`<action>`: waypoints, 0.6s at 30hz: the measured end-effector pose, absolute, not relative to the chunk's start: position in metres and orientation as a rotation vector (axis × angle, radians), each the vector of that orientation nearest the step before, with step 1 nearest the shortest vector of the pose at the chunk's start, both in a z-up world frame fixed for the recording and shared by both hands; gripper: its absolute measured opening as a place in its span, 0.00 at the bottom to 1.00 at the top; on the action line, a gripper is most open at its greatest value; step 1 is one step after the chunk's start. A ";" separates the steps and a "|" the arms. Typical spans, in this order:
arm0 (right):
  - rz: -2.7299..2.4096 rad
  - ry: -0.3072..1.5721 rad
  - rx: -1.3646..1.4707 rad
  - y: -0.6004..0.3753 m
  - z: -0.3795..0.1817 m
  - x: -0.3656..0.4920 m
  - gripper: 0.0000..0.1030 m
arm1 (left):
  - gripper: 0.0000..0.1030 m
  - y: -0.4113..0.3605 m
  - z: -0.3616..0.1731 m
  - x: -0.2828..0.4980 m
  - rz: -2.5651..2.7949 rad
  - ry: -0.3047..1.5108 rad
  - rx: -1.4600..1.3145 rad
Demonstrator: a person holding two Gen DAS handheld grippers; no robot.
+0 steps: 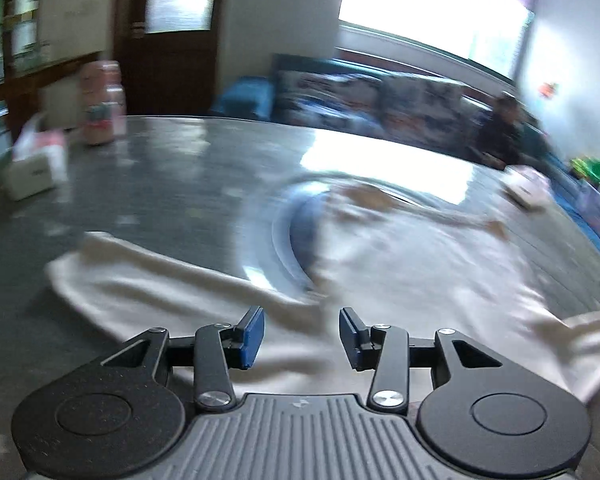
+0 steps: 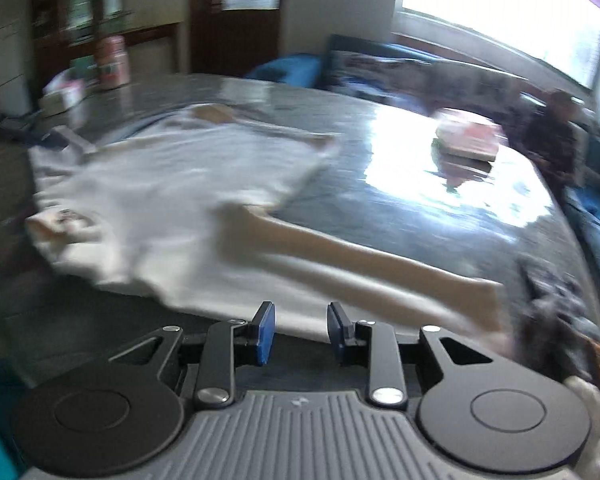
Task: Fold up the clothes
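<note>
Nearest me, my left gripper (image 1: 302,336) hangs with its blue pads spread wide and nothing between them, just over the near edge of the white garment (image 1: 400,264). My right gripper (image 2: 300,332) is likewise parted and empty, sitting right at the hem on its side. Both views are smeared, so I judge the rig is in motion and I'm reaching in for a first grab.

The garment lies spread across the grey table (image 1: 172,176), one long sleeve (image 2: 360,256) stretched out flat toward the right, the other sleeve (image 1: 148,280) toward the left. To do this well, I'd let each gripper settle, pinch a single layer at the hem corners, and lift both evenly so the fold lands square.

Farther off stand a tissue box (image 1: 32,168), a pink canister (image 1: 102,104) and a small stack of books (image 2: 468,140), all well clear of the cloth. A sofa (image 1: 360,96) sits beyond the table.
</note>
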State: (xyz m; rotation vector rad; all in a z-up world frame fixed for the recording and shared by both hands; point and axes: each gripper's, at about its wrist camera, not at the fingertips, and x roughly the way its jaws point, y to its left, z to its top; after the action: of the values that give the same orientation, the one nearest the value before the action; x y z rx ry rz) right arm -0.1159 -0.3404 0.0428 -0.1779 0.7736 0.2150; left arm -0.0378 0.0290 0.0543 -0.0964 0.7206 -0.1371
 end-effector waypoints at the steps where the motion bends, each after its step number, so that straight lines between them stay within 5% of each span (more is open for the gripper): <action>1: 0.174 0.769 -0.167 -0.353 0.042 -0.116 0.28 | 0.46 0.017 0.053 -0.039 -0.165 0.724 -0.087; 18: -0.074 0.761 -0.044 -0.429 0.022 -0.105 0.37 | 0.53 -0.084 0.038 -0.058 -0.373 0.776 0.034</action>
State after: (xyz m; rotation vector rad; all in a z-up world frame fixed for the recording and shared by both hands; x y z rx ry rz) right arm -0.1048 -0.4294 0.0216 -0.0442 0.7608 -0.0736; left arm -0.0585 -0.0844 0.0379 0.0341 0.7763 -0.3731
